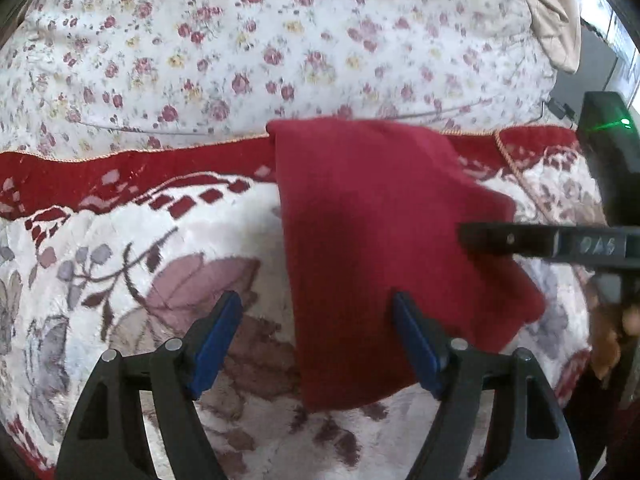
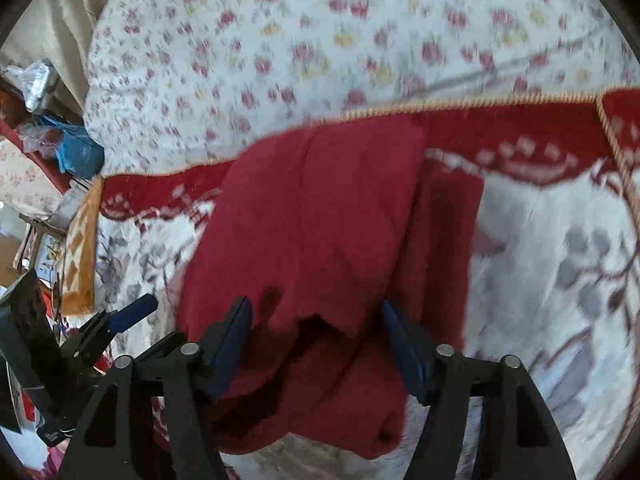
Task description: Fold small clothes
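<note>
A dark red knit garment (image 1: 372, 240) lies folded lengthwise on a white blanket with a red border (image 1: 120, 168). My left gripper (image 1: 316, 312) is open just above the blanket, its right finger (image 1: 416, 344) over the garment's near left part. My right gripper (image 2: 316, 320) is open over the garment's (image 2: 320, 220) near end, where an upper layer ends in a ragged edge over a lower layer. The right gripper's finger (image 1: 520, 238) shows in the left wrist view over the garment's right side. The left gripper's blue finger (image 2: 134, 316) shows at the left of the right wrist view.
A white quilt with small red flowers (image 1: 240, 40) covers the bed behind the blanket. Beige fabric (image 1: 548, 12) hangs at the far right. An orange patterned cloth (image 2: 80, 248) and cluttered shelves with bags (image 2: 60, 140) lie at the bed's left side.
</note>
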A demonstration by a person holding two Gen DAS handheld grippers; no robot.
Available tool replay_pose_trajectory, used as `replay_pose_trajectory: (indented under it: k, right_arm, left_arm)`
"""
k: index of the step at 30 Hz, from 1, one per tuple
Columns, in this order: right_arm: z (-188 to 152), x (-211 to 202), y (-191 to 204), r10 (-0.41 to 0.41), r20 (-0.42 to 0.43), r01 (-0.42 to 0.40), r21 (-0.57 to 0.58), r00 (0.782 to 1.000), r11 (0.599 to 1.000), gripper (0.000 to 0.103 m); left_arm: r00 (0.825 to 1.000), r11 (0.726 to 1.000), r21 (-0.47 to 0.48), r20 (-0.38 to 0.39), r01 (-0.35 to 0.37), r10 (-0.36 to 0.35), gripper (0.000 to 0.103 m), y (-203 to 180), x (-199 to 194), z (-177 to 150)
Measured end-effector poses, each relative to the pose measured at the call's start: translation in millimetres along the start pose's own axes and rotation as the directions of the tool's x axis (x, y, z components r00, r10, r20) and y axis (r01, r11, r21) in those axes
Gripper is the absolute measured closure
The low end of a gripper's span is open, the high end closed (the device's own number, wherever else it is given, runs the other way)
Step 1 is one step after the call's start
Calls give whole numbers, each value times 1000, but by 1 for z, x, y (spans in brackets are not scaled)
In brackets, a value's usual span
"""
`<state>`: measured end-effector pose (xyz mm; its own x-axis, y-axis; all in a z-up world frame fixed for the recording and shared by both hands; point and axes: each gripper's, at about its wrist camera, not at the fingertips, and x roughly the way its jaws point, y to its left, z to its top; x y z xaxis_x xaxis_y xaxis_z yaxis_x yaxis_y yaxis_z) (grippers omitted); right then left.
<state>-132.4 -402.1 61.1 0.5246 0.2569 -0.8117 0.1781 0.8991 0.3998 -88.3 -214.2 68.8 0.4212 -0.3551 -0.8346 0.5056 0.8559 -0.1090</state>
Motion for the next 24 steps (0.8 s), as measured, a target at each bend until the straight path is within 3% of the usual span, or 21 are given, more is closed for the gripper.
replay_pose_trajectory:
  k: [2, 4, 7, 11, 12, 13, 14, 15, 16, 18, 19, 22, 24]
  right_arm:
    - [-9, -8, 6, -41, 35, 43, -68, 999, 997, 84]
    - [-20, -19, 3, -65, 56, 70, -96, 996, 993, 90]
    - [-30, -10, -6, -142, 49, 146, -99, 989, 984, 91]
    - [-28, -20, 1, -114, 71, 121, -95, 991, 988, 90]
    - [-26, -28, 1, -97, 88, 104, -85, 991, 991, 88]
    - [-23, -35, 1, -91, 108, 98, -66, 990, 993, 76]
    - [-20, -42, -1, -86, 131, 92, -45, 988, 995, 52]
    - [-14, -46, -2, -77, 162, 81, -14, 984, 997, 41]
    - [-9, -45, -5, -78, 177, 77, 13, 981, 997, 34]
    - [1, -31, -4, -80, 166, 74, 39, 983, 996, 34]
    - [4, -22, -3, -78, 150, 72, 41, 986, 997, 36]
    - [7, 9, -1, -107, 84, 106, 9, 991, 994, 69]
    - [5, 4, 3, -126, 117, 132, -47, 985, 990, 77]
  left_arm:
    - [1000, 1000, -1, -3, 17, -17, 26, 4, -2, -5]
    - [1000, 1000, 4, 6, 24, -24, 26, 3, -3, -7]
    - [1000, 999, 26, -1, 26, -26, 24, -6, 5, -8]
    - [1000, 997, 71, 18, -25, 24, 24, -17, 10, -11]
    - [999, 997, 68, 21, -26, 25, 24, -17, 9, -11]
    - [1000, 998, 66, 22, -24, 22, 24, -17, 9, -11]
    - [1000, 998, 65, 21, -22, 21, 24, -16, 10, -10]
    - [1000, 998, 62, 18, -21, 20, 24, -16, 11, -10]
    - [1000, 998, 59, 17, -19, 18, 24, -16, 11, -9]
    - [1000, 998, 55, 17, -17, 16, 24, -16, 12, -9]
    - [1000, 998, 56, 18, -18, 17, 24, -16, 12, -9]
    - [999, 998, 59, 26, -26, 25, 23, -17, 11, -9]
    - [999, 998, 58, 31, -28, 26, 23, -17, 9, -9]
